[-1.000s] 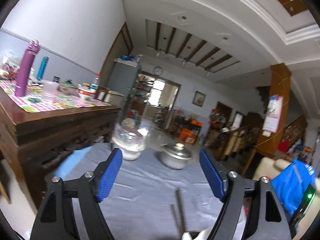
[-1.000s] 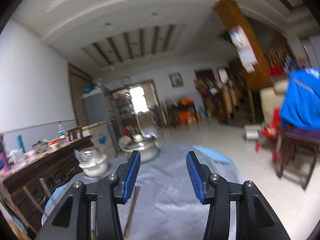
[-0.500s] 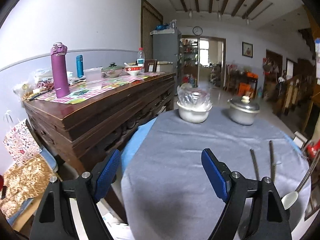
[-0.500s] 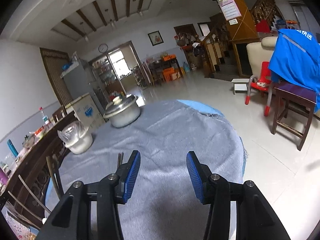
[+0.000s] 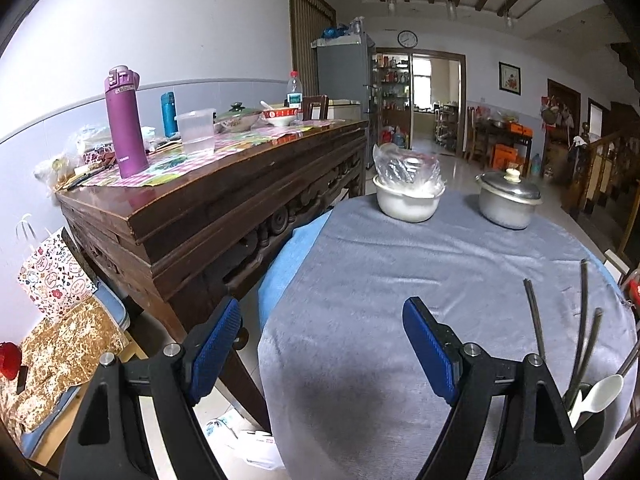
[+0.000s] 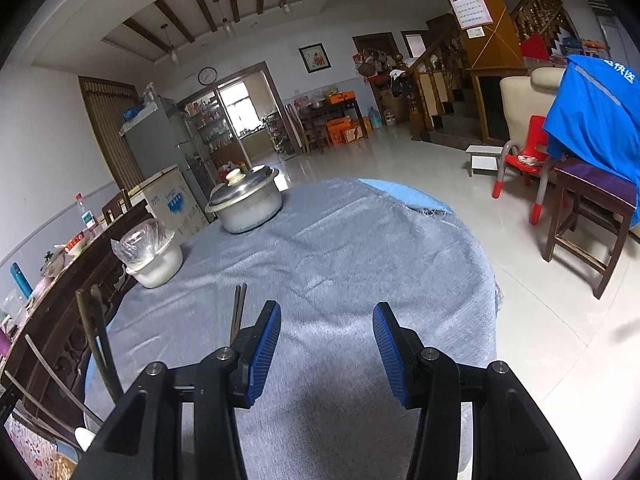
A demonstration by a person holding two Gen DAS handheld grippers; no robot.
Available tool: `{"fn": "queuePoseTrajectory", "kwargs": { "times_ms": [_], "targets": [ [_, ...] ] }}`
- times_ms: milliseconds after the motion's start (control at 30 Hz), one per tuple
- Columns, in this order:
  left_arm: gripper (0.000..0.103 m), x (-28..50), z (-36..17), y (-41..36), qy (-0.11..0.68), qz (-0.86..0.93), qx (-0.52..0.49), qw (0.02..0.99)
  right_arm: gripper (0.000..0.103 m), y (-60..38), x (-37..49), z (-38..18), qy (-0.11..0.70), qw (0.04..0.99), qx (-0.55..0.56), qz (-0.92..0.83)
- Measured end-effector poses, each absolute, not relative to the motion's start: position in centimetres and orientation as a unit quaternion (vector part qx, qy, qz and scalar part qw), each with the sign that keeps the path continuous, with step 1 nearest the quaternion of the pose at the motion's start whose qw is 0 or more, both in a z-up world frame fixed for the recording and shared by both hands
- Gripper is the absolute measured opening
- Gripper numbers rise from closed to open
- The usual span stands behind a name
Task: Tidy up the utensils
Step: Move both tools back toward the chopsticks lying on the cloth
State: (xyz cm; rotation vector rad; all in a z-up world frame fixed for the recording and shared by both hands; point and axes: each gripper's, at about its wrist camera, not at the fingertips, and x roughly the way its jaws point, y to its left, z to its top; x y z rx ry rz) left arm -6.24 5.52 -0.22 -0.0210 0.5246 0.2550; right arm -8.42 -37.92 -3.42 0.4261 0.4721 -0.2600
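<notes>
A round table under a grey cloth (image 5: 400, 280) fills both views. Dark chopsticks (image 5: 584, 312) and a white spoon (image 5: 600, 390) stand in a dark holder (image 5: 592, 432) at the table's near edge, right of my left gripper (image 5: 322, 308). Another pair of chopsticks (image 6: 239, 308) lies flat on the cloth (image 6: 340, 248), just beyond the left finger of my right gripper (image 6: 326, 312). Both grippers hover open over the cloth with nothing between their blue pads. The left one's left finger hangs past the table's edge.
At the table's far side stand a white bowl under plastic film (image 5: 408, 200) and a lidded metal pot (image 5: 508, 204). A dark wooden sideboard (image 5: 200, 208) with a purple flask (image 5: 124, 128) runs along the left. A wooden stool (image 6: 592, 216) stands right of the table.
Both grippers have tipped downward, so the views went from ceiling to tabletop. The left one also swung toward the sideboard. The jaws kept their openings.
</notes>
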Motion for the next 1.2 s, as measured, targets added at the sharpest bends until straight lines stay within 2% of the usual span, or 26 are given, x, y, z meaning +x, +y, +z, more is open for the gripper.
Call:
{"fn": "queuePoseTrajectory", "kwargs": {
  "times_ms": [867,1200],
  "targets": [
    [0.084,-2.5,-5.2,4.9,0.338,0.126,0.007,0.933,0.051,-37.0,-5.4,-6.5,0.288,0.929,0.203,-0.112],
    [0.084,0.0,-9.0,4.4,0.388,0.088,-0.012,0.917,0.051,-36.9,-3.7,-7.9,0.306,0.925,0.204,-0.092]
  ]
}}
